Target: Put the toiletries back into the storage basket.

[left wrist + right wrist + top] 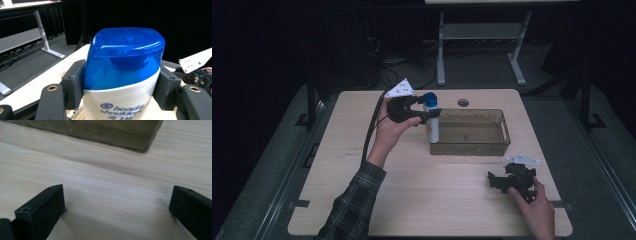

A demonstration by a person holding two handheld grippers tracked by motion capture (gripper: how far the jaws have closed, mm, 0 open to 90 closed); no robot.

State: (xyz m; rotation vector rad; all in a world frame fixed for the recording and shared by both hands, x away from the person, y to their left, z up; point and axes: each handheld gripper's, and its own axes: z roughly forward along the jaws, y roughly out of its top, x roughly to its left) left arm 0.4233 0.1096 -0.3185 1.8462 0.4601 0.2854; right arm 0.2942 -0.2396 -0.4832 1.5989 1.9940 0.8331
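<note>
Left sleeve: a plaid forearm (354,200) comes in from the bottom left of the high view and reaches up toward the far side of the table (362,200).
Left gripper: the left gripper (428,112) is held near the table's far edge, clamped on the shampoo bottle, one pad (75,82) pressed against each side just below the cap (the left gripper view shows this close up).
Shampoo bottle: the shampoo bottle (431,125) is white with a blue cap (125,57); it stands upright at the left end of the bin, and whether it touches the tabletop or hangs just above it cannot be told.
Bin: a clear brownish bin (469,147) sits on the far middle of the table, just right of the bottle.
Right gripper: the right gripper (495,180) rests low at the near right of the table, well apart from the bin, jaws wide apart with bare wood between them (plain in the right gripper view).
Right hand: the right hand (537,210) grips it from the bottom edge.
</note>
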